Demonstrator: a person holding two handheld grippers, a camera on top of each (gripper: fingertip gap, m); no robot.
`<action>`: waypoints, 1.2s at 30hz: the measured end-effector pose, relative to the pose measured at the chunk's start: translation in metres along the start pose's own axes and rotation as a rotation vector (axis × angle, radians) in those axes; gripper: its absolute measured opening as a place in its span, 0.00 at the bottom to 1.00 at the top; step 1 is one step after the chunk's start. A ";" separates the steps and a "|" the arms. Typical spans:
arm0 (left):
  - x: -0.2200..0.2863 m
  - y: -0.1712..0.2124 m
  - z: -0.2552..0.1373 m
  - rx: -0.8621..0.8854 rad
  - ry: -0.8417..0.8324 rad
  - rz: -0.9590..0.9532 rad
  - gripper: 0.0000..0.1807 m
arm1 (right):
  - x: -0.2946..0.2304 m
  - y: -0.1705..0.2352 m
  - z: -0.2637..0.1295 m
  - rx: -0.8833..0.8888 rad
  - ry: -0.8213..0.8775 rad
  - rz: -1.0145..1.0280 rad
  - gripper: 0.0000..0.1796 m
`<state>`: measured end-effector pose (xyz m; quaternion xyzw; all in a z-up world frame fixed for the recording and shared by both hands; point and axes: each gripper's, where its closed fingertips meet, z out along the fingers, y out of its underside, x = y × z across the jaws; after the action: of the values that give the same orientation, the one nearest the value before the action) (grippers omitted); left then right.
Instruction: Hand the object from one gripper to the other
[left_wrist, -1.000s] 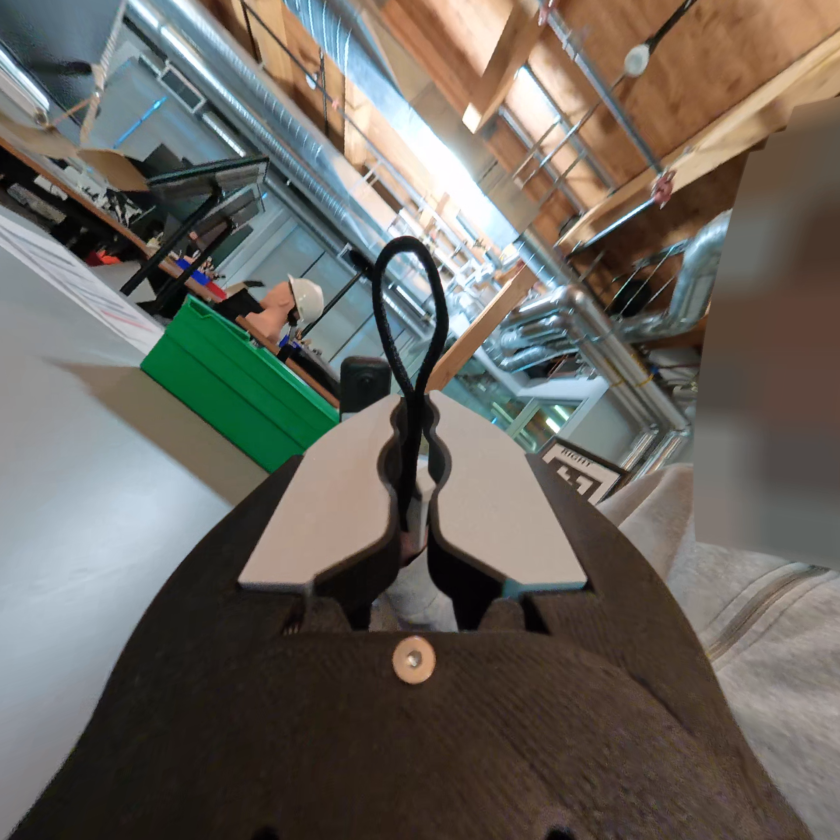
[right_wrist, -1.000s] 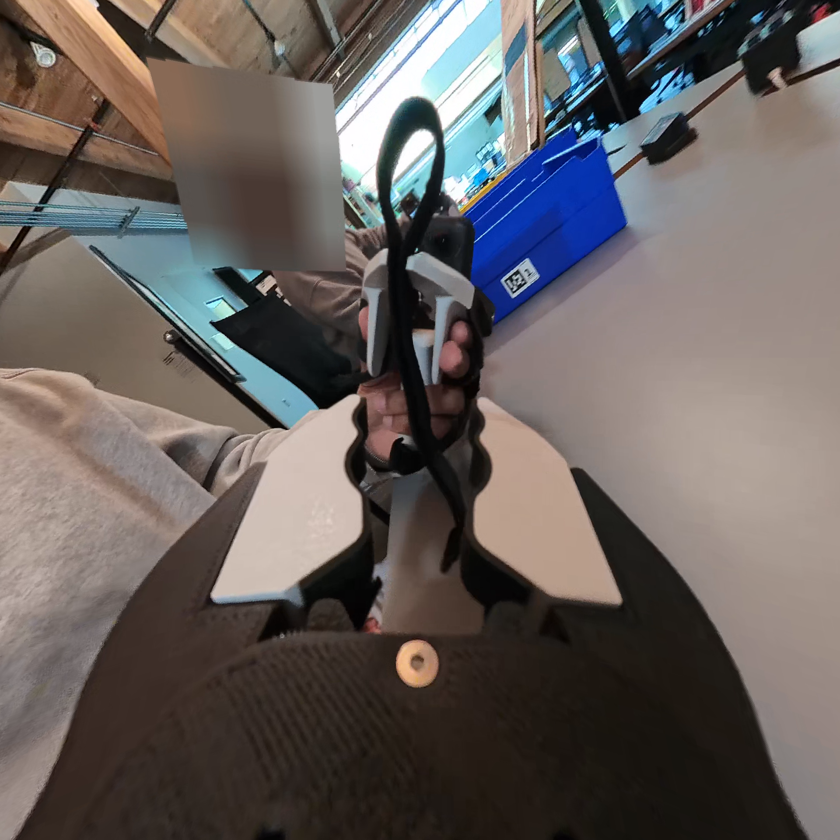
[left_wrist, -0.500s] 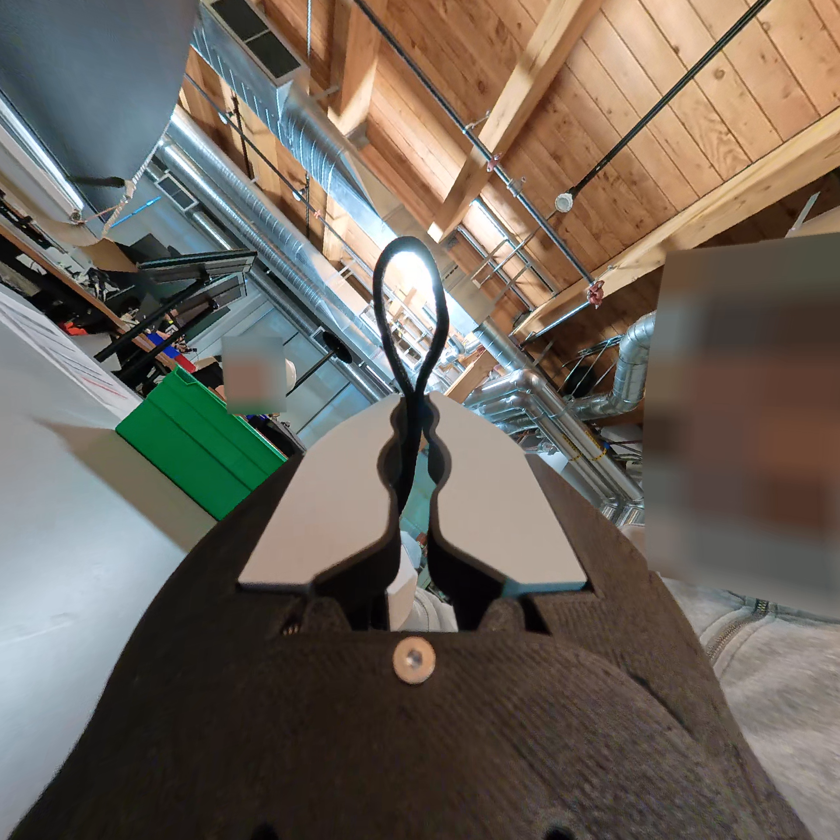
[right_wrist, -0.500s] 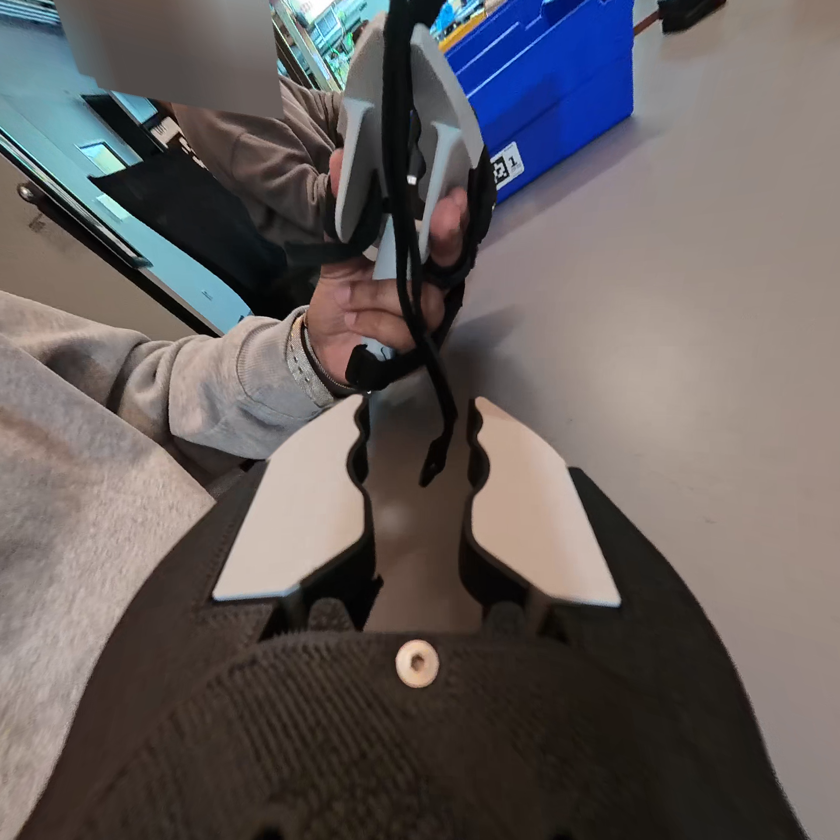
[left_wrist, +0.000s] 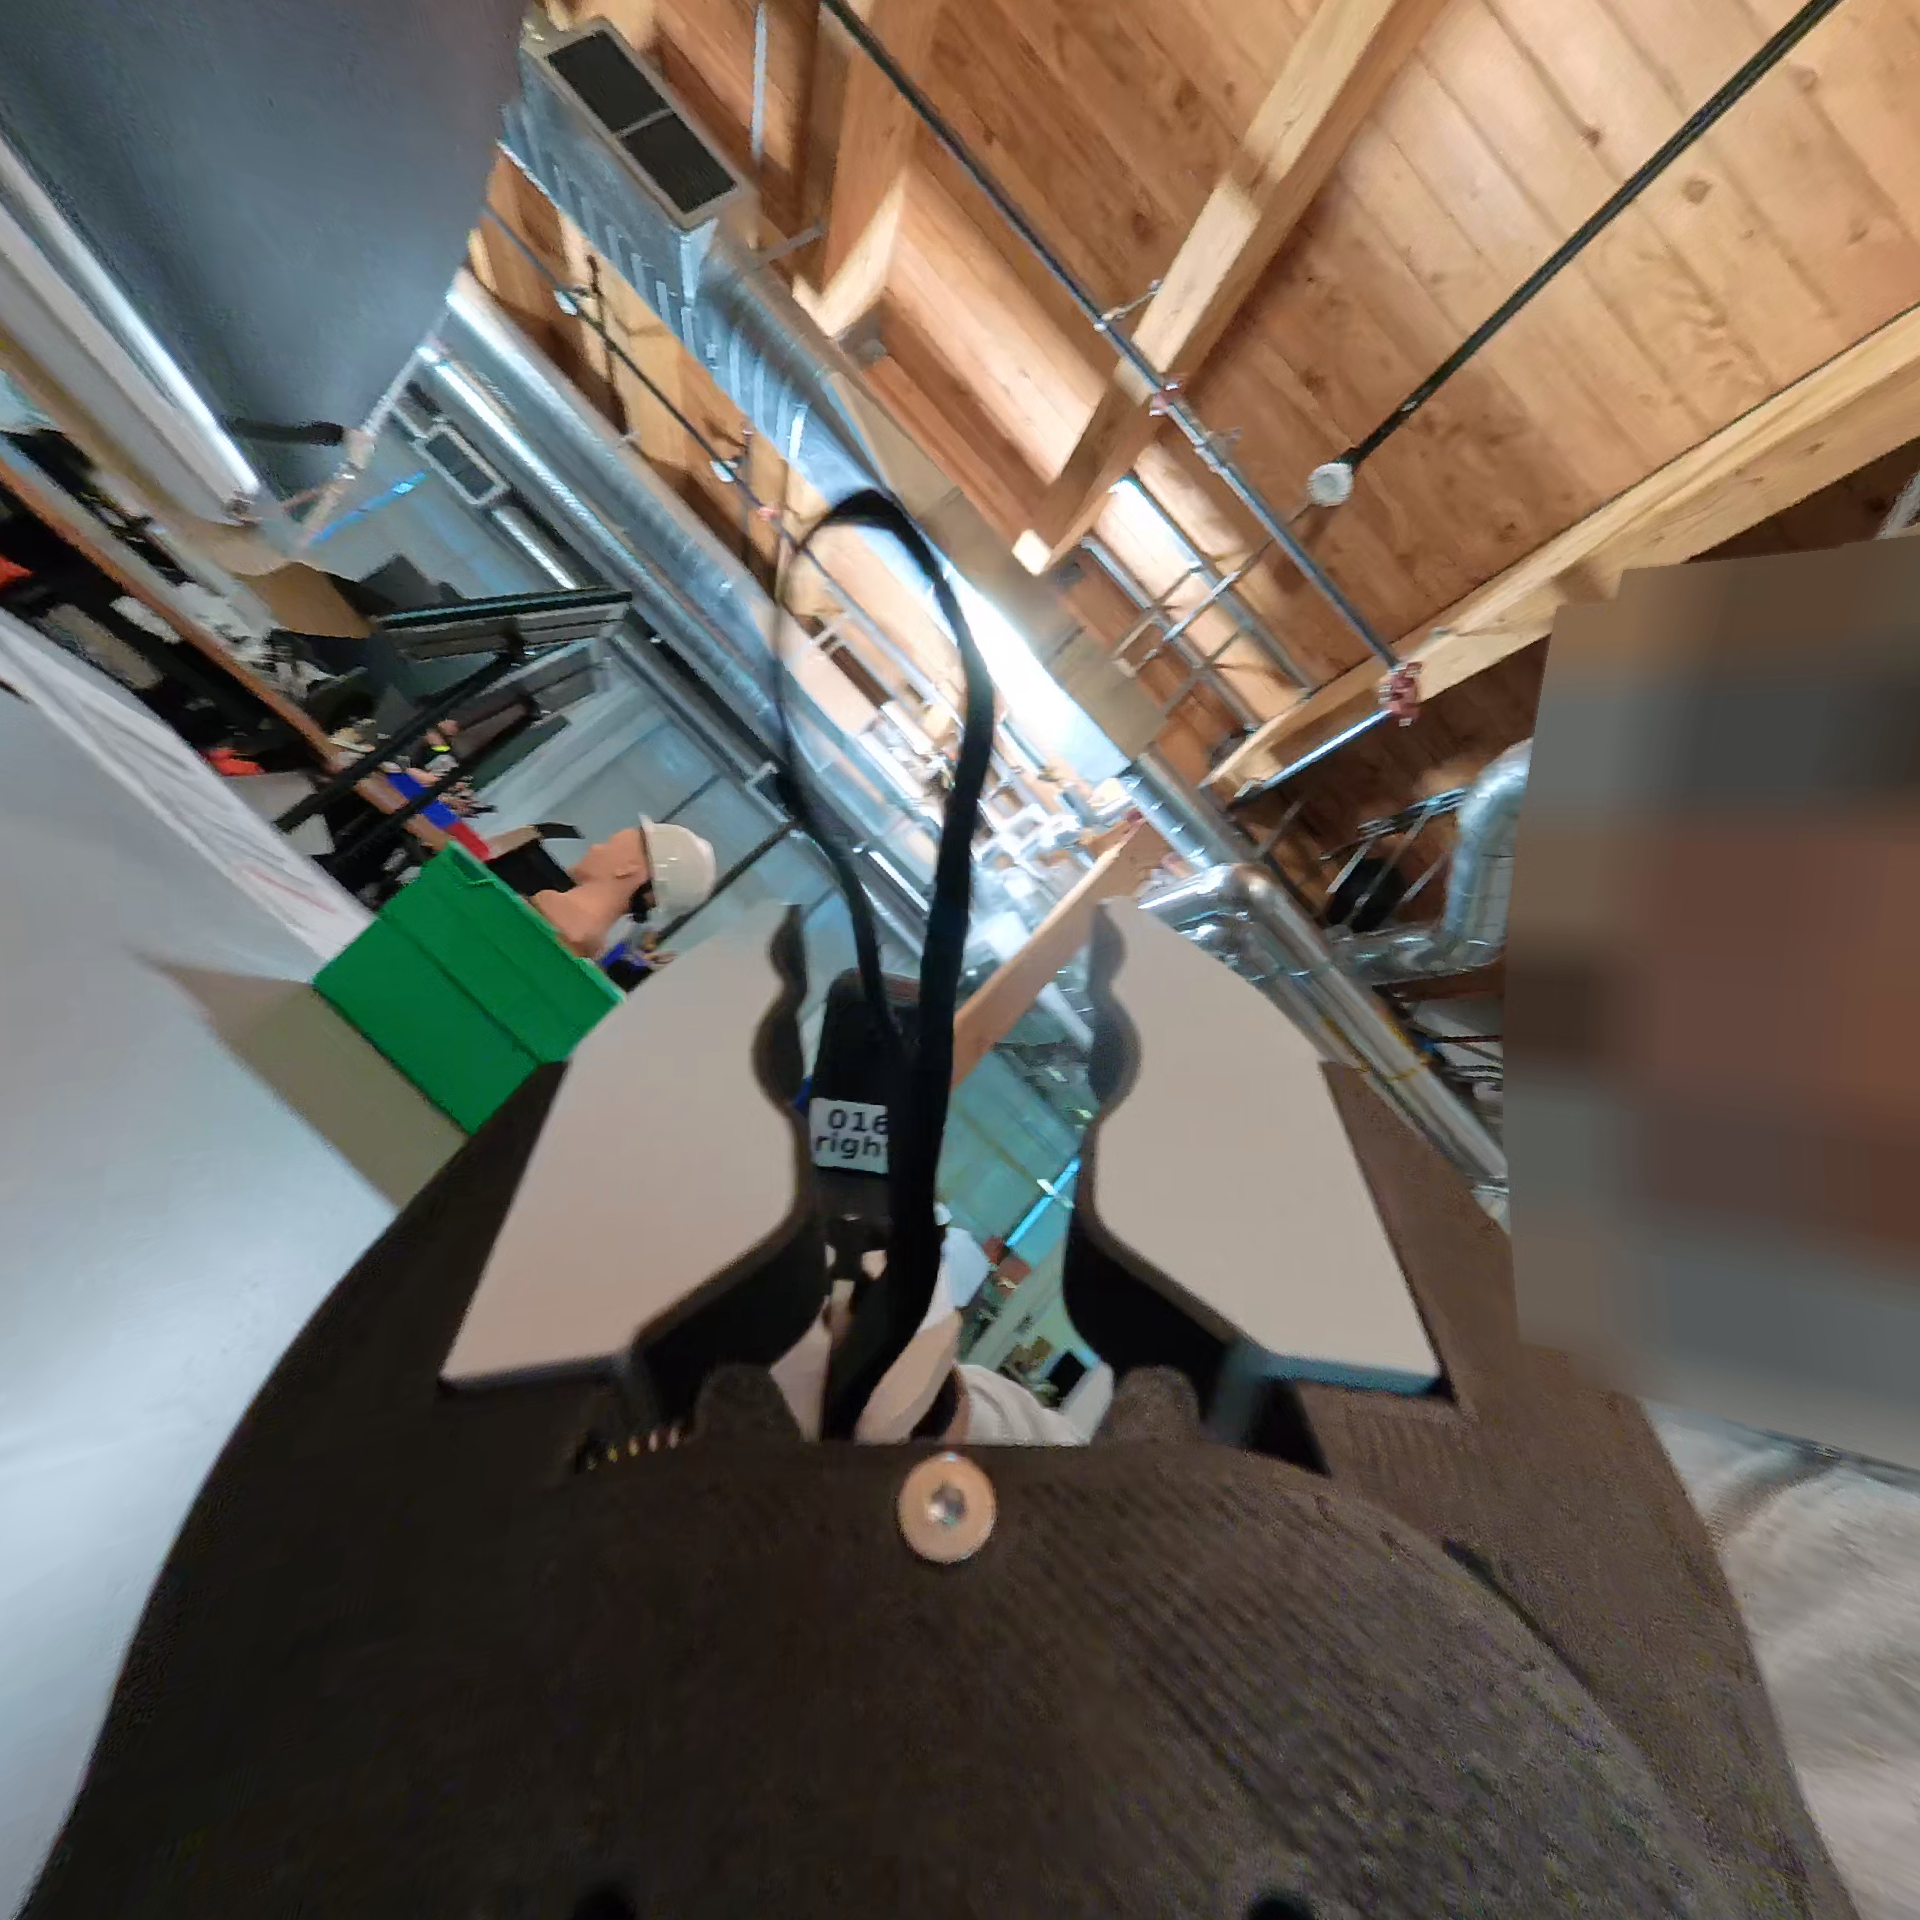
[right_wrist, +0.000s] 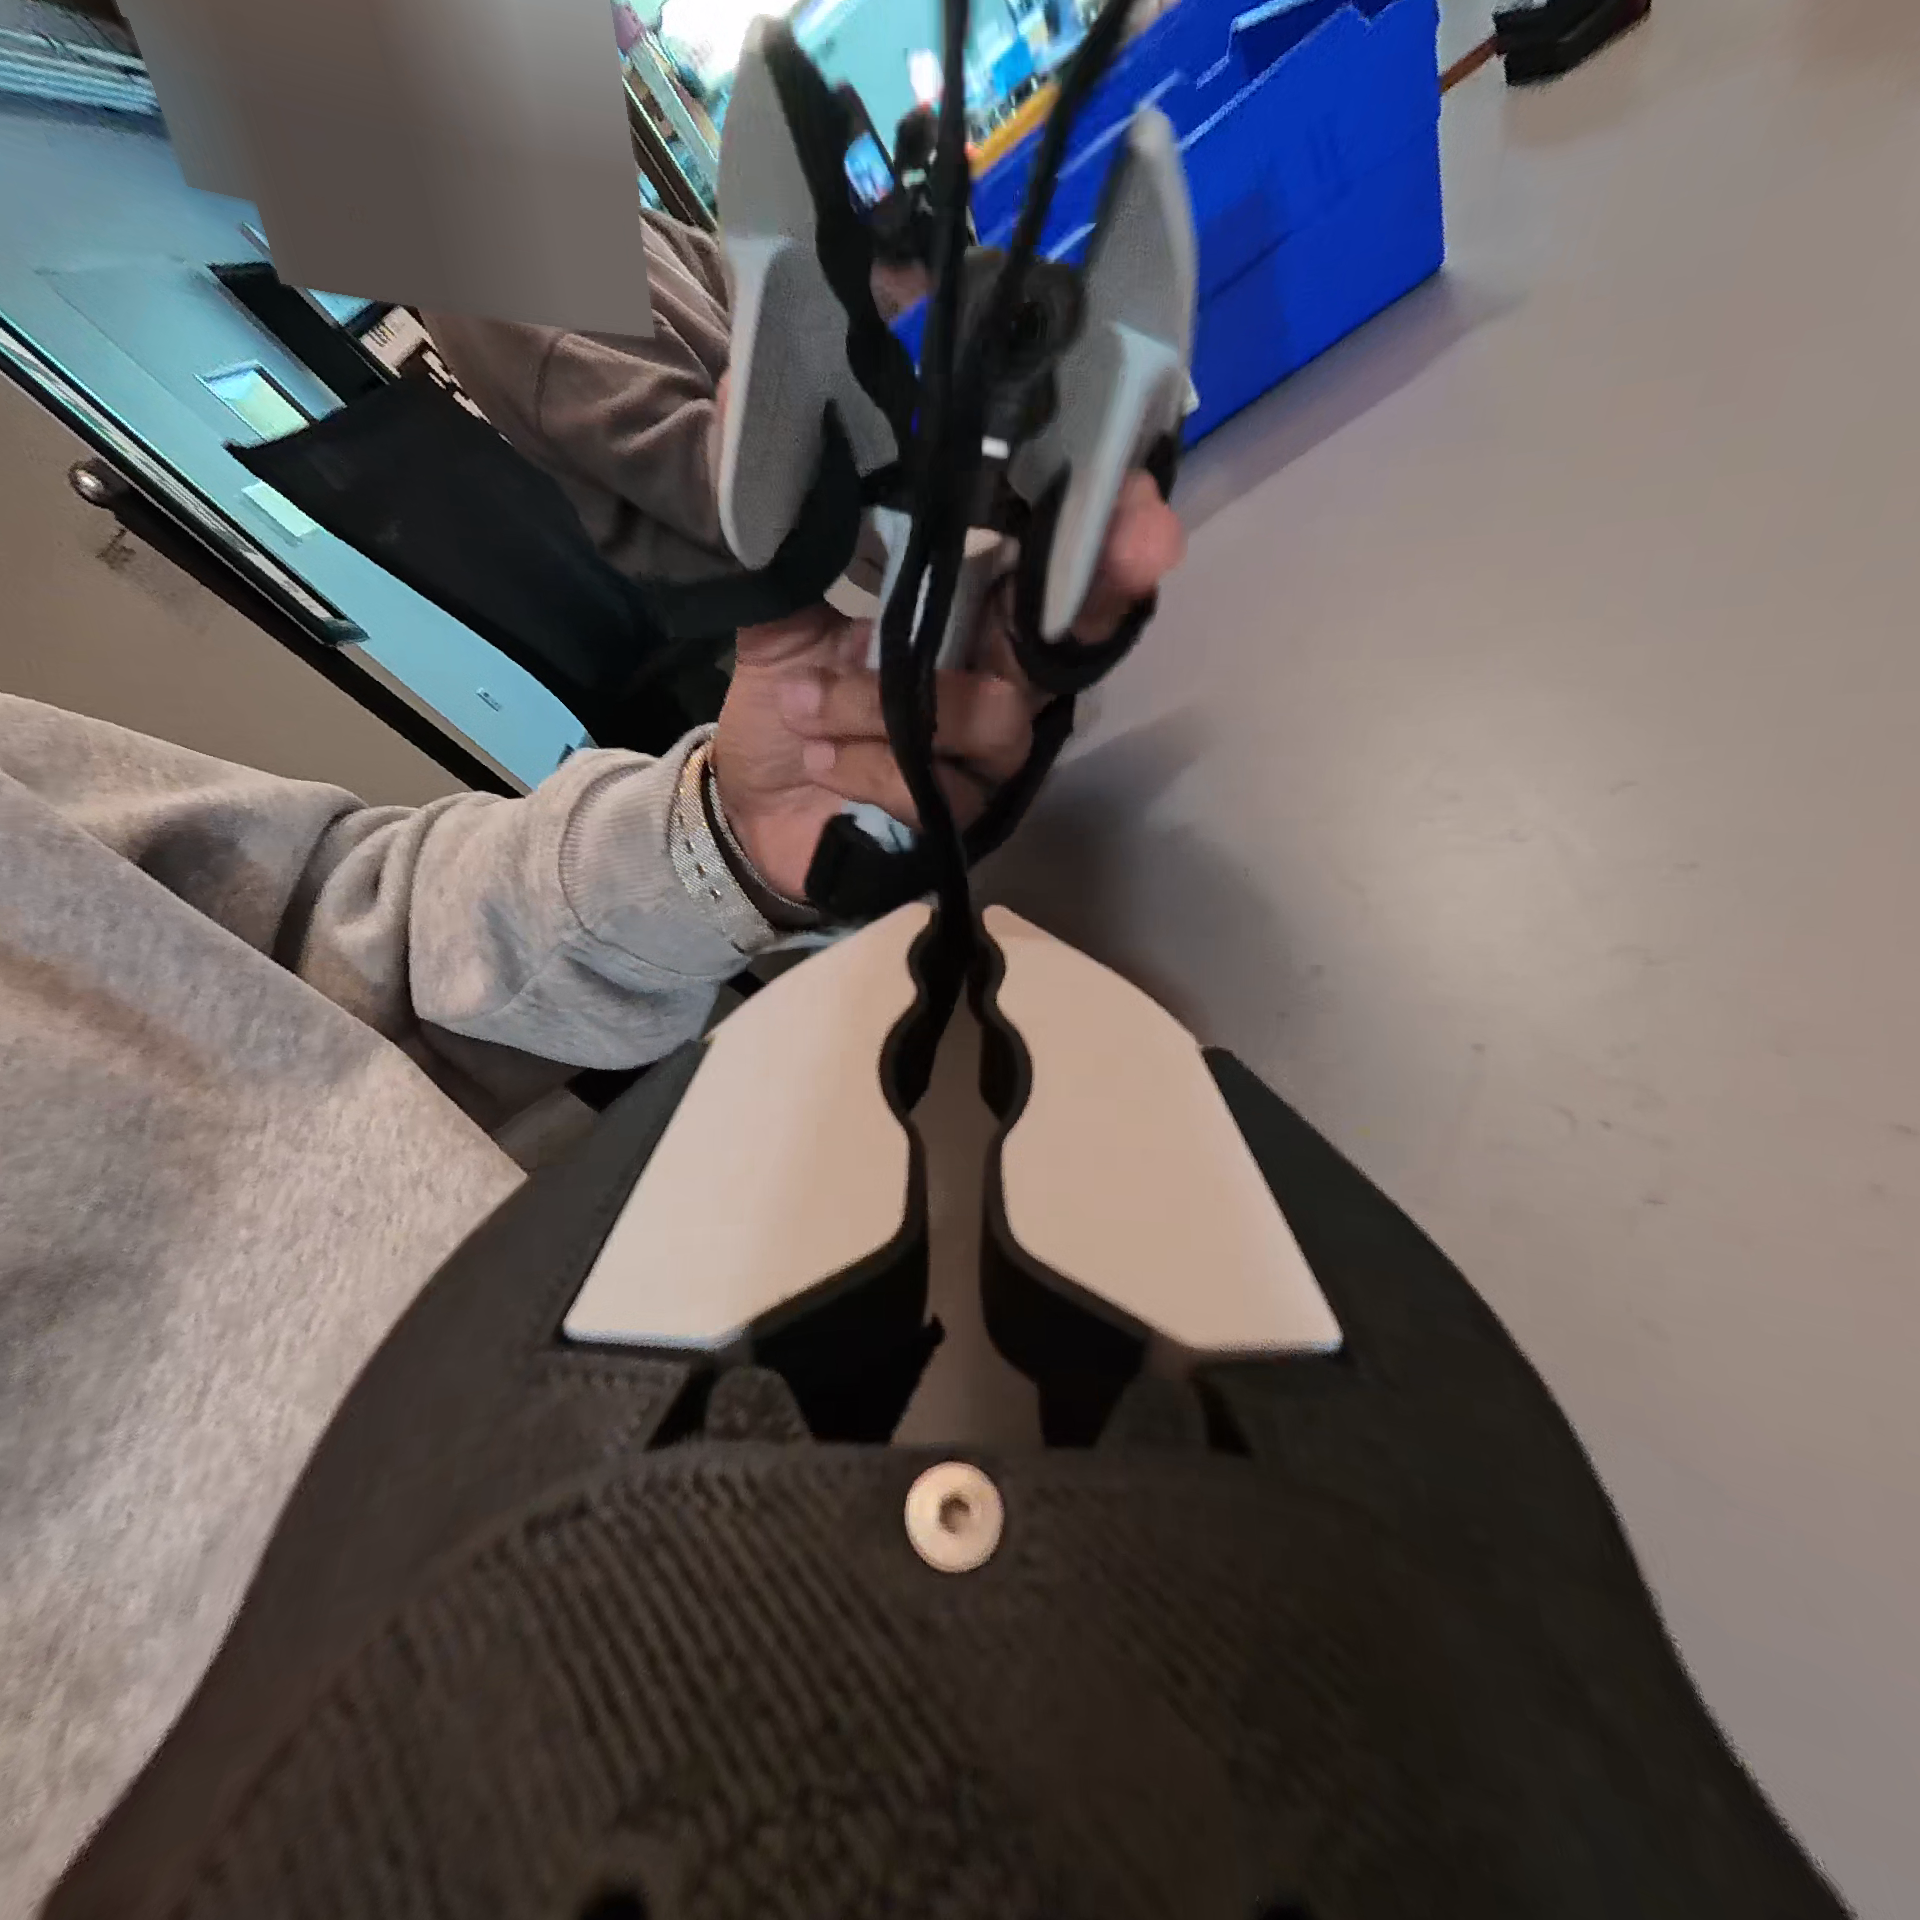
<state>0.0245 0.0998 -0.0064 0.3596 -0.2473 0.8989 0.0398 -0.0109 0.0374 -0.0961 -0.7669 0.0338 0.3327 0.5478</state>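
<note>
- Right wrist view shows the right gripper (right_wrist: 951, 961) with its two fingers pressed together on the bottom end of a black cord loop (right_wrist: 940, 727). It pinches the cord right at the tips, likely so it can take the cord over.
- From that pinch the cord runs up between the fingers of the left gripper (right_wrist: 951, 343), which a hand (right_wrist: 831, 727) holds just above.
- Left gripper (left_wrist: 940, 1023) has its fingers spread wide apart, and neither finger seems to squeeze the cord (left_wrist: 940, 831). I think it has let go so the cord can pass across.
- The loop stands up tall, likely because it is held from below.
- Each gripper points its tips at the other, the left one higher, above the grey table (right_wrist: 1558, 727).
- A grey sleeve (right_wrist: 468, 894) reaches across to the left gripper.
- A blue bin (right_wrist: 1320, 239) sits far behind.
</note>
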 end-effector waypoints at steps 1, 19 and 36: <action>-0.003 0.002 0.001 -0.005 -0.029 0.020 0.35 | -0.001 -0.004 -0.002 0.023 -0.011 0.006 0.02; -0.024 0.026 0.010 -0.198 -0.304 0.416 0.56 | 0.005 -0.052 -0.052 0.357 -0.160 0.188 0.02; -0.056 0.027 -0.005 -0.475 -0.652 1.061 0.58 | -0.049 -0.045 -0.047 0.254 -0.527 0.237 0.02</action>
<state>0.0560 0.0846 -0.0587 0.4239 -0.5813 0.5631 -0.4066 -0.0083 -0.0004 -0.0238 -0.5705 0.0211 0.5745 0.5865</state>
